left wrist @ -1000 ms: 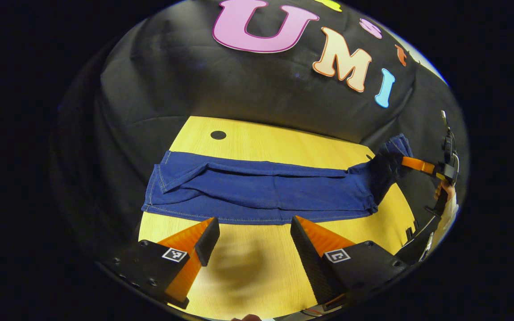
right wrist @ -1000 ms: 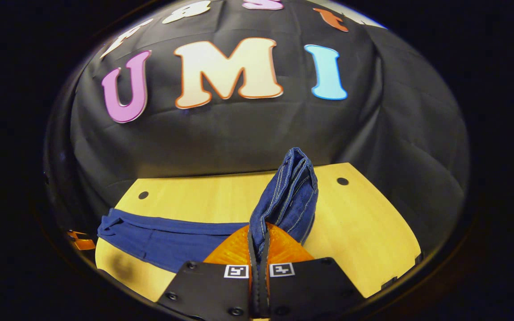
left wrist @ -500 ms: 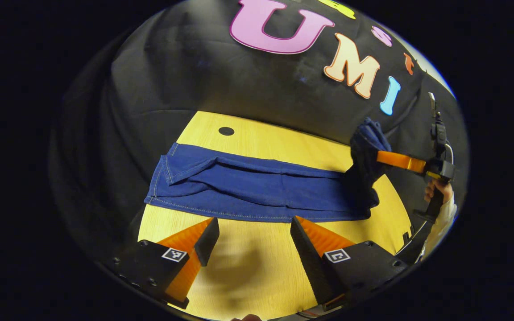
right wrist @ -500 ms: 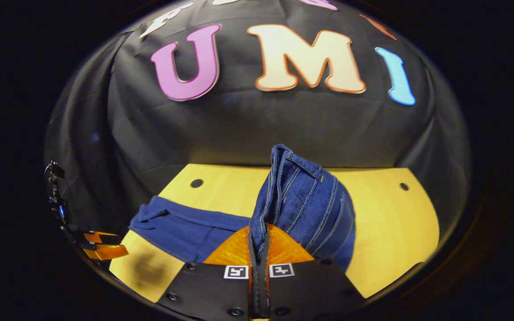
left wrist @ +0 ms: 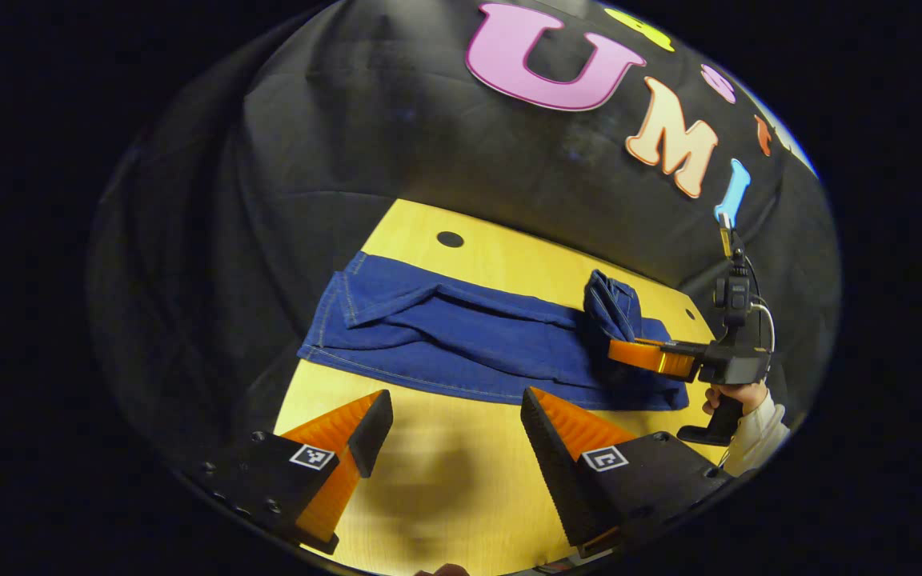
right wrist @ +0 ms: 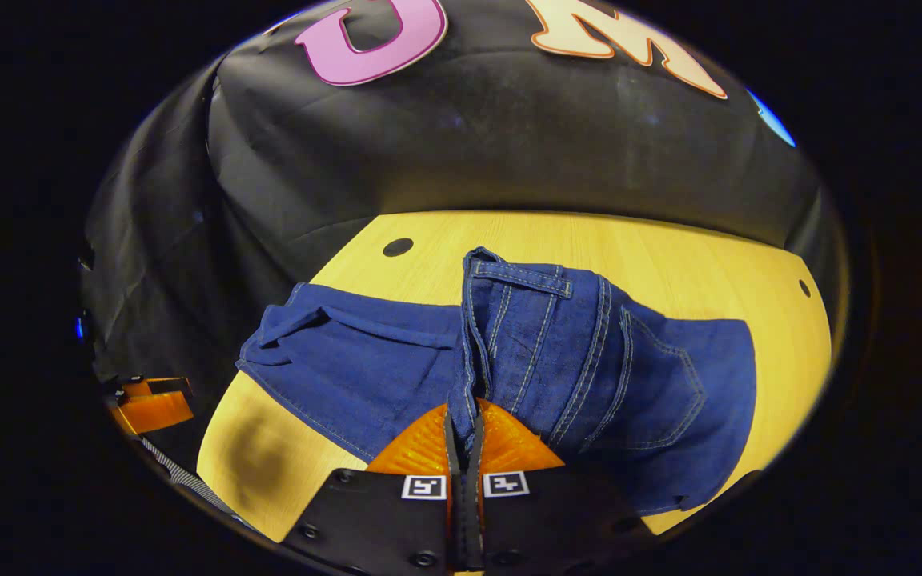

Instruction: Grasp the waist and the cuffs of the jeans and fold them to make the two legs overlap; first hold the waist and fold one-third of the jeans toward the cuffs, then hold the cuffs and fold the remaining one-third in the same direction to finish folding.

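Dark blue jeans lie lengthwise on the yellow wooden table, legs overlapped, with the cuffs at the left end. My right gripper is shut on the waist, which is lifted and folded over toward the legs. In the left gripper view that right gripper pinches the raised waist low above the cloth. My left gripper hovers open over bare table, just in front of the jeans' near edge and apart from them.
A hand in a light sleeve holds the right gripper's handle. Round dark holes mark the tabletop's far side. Black cloth walls close in behind and to the left. The left gripper shows at the table's left edge.
The right gripper carried the waist up and over toward the cuffs, then down low over the legs. The left gripper stayed open in front of the jeans.
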Action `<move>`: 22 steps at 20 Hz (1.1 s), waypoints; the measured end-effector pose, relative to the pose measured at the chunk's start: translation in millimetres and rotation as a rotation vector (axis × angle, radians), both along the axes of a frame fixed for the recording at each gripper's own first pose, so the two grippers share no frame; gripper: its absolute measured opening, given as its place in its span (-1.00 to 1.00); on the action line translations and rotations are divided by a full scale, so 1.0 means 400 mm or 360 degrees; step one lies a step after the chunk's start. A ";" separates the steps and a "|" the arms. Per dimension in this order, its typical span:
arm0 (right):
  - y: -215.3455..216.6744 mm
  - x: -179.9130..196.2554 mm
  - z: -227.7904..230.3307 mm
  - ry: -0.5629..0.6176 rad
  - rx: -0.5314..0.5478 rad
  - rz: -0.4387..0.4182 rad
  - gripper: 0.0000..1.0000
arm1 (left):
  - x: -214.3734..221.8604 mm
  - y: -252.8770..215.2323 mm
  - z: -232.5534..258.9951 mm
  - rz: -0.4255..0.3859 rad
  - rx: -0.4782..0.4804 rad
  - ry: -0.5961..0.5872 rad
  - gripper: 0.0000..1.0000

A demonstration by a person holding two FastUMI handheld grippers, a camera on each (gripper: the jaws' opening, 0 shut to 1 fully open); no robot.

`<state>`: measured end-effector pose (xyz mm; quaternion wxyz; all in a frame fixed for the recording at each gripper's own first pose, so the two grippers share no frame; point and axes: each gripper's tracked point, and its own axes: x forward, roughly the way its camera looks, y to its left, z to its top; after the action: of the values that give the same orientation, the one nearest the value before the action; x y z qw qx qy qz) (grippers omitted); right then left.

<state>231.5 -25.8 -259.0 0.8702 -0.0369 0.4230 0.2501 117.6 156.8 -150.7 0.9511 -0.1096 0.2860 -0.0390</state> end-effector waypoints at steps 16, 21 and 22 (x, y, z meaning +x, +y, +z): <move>-0.055 -0.077 0.166 -0.0103 0.0095 0.0195 0.89 | 0.208 0.215 -0.106 0.0161 0.0186 0.0107 0.92; -0.161 -0.060 0.247 -0.0176 0.0061 0.0103 0.89 | 0.242 0.218 -0.159 0.0163 0.0174 0.0177 0.97; -0.177 -0.053 0.245 -0.0167 0.0062 0.0070 0.97 | 0.244 0.220 -0.164 0.0165 0.0175 0.0180 0.92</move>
<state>210.3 -96.7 -161.2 0.8860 -0.0423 0.3709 0.2751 215.3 244.7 -216.5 0.9388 -0.0739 0.3349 0.0321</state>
